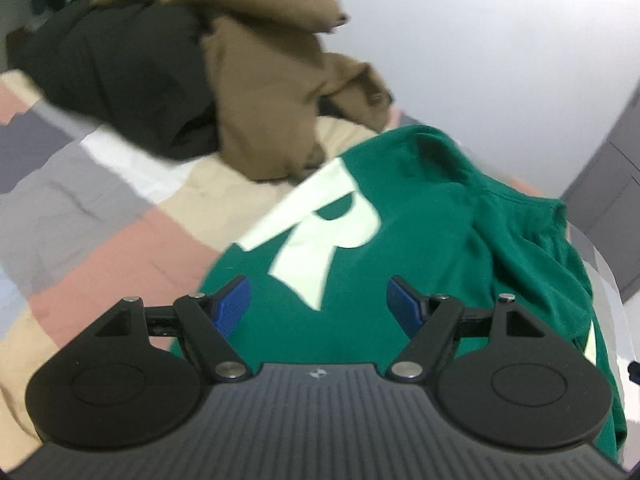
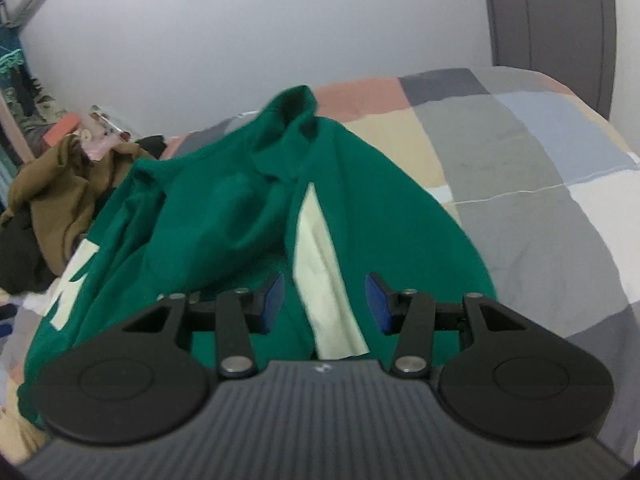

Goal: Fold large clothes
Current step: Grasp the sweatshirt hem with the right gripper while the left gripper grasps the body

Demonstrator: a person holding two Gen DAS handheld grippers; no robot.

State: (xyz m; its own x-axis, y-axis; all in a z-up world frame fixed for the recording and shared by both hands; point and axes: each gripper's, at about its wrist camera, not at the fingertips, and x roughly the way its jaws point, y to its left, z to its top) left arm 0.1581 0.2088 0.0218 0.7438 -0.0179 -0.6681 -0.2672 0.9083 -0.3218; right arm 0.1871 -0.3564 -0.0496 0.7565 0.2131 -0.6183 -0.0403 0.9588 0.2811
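Green sweatshirt (image 1: 420,216) lies rumpled on the patchwork quilt (image 2: 540,184), left gripper (image 1: 318,306) and right gripper (image 2: 325,305) both apart and empty above it; risk: pinching a bunched layer skews the fold.

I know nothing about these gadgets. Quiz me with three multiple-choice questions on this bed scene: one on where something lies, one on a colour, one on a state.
1. Where does the brown garment lie?
A. Draped over the black clothing
B. Under the green sweatshirt
C. On the floor

2. What colour is the big letter on the green sweatshirt?
A. Red
B. Pale cream
C. Black

3. How is the left hand-held gripper?
A. Clamped on brown cloth
B. Shut on nothing
C. Open above the green sweatshirt

Answers: 1 A, the brown cloth spills over the dark heap. 2 B, a pale R on green. 3 C, its blue pads stand apart with green cloth seen beyond them.
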